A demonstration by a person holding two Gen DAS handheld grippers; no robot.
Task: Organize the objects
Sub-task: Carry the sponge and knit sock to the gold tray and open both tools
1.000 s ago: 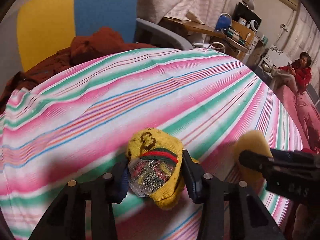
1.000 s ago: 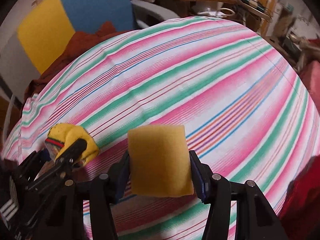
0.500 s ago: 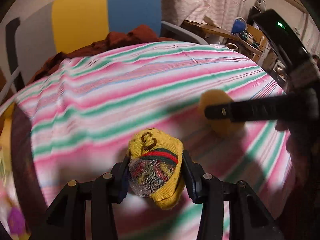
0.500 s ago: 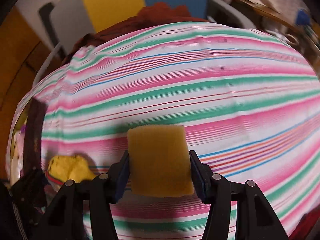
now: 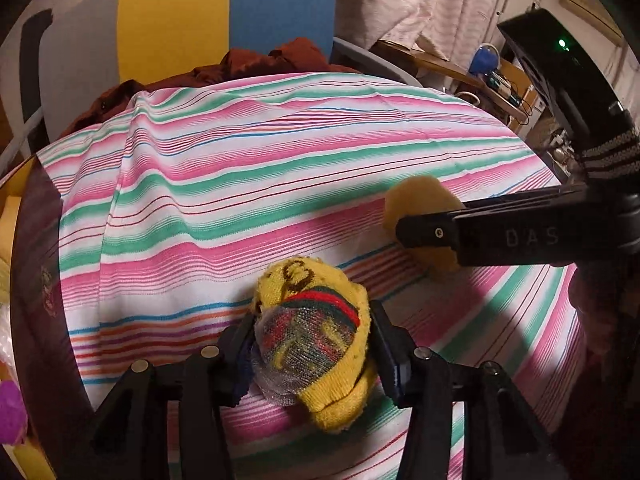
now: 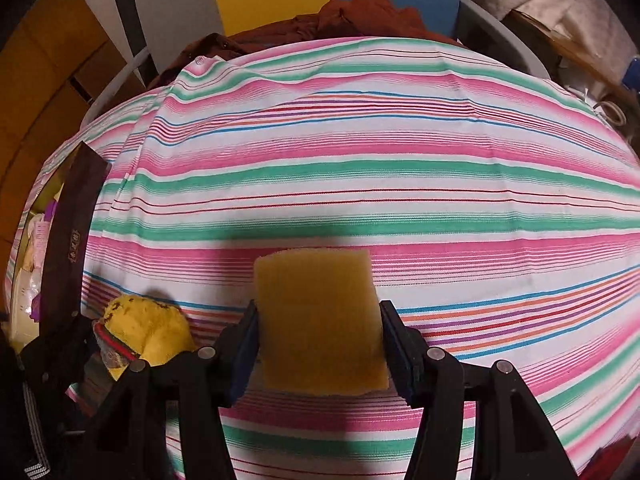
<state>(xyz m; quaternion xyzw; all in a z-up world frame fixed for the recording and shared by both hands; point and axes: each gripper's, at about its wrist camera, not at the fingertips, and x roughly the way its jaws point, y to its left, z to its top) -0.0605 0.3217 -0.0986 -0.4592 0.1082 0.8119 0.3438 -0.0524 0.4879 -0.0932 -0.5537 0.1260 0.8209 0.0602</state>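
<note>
My left gripper (image 5: 312,354) is shut on a rolled yellow sock (image 5: 316,332) with a red and green band, held just above the striped cloth (image 5: 240,184). My right gripper (image 6: 318,344) is shut on a flat yellow sponge (image 6: 320,320), also low over the cloth. In the left wrist view the right gripper (image 5: 424,234) reaches in from the right with the sponge (image 5: 420,204) in it. In the right wrist view the sock (image 6: 148,328) shows at lower left, in the left gripper.
A dark box wall (image 6: 68,240) stands at the cloth's left edge, with yellow and purple items (image 5: 12,408) beyond it. A dark red garment (image 5: 260,60) lies at the far edge before a yellow and blue panel (image 5: 224,12). A cluttered desk (image 5: 480,76) is far right.
Both grippers have swung to the left across the cloth with their loads. The box wall at the left edge has come into view; the person seated at far right has gone from view.
</note>
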